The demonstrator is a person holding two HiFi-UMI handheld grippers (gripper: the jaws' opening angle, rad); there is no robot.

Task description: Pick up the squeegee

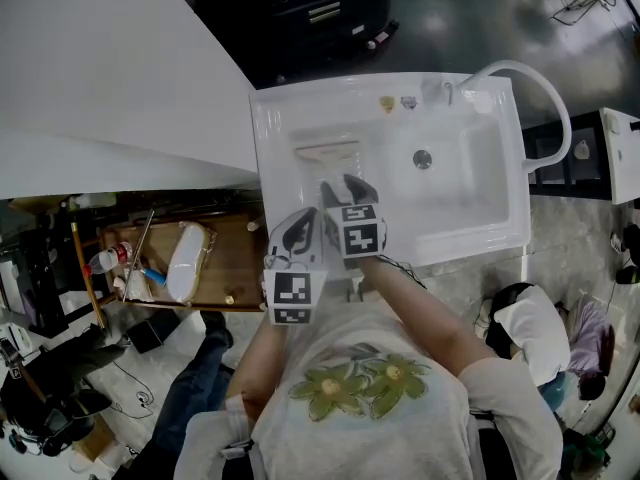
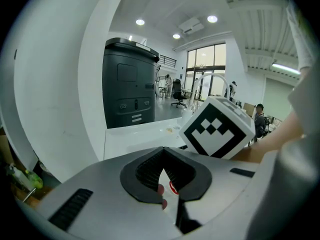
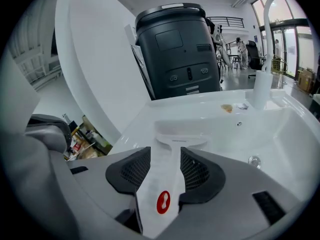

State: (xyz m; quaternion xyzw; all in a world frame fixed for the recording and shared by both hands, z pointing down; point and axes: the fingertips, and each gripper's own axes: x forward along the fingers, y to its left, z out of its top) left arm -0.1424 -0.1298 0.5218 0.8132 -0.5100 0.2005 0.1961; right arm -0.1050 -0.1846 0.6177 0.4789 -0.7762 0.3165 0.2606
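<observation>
A white squeegee point(image 1: 327, 153) lies in the left part of the white sink point(image 1: 480, 223), blade away from me and handle toward me. My right gripper point(image 1: 345, 184) hangs over that handle. In the right gripper view the handle point(image 3: 166, 174), with a red-ringed hole near its end, runs between the two dark pads, and my right gripper point(image 3: 165, 151) stands open astride it. My left gripper point(image 1: 303, 220) hovers beside the right one at the sink's near left rim; its pads point(image 2: 150, 169) meet at the tips, and my left gripper point(image 2: 163, 156) is shut with nothing in it.
A white curved faucet point(image 1: 535, 83) rises at the sink's far right, and a drain point(image 1: 423, 158) sits mid-basin. A tall black bin point(image 3: 177, 54) stands behind the sink. Left of the sink, a low wooden shelf point(image 1: 235, 268) holds bottles and tools. A white slanted panel point(image 1: 100, 68) borders the left.
</observation>
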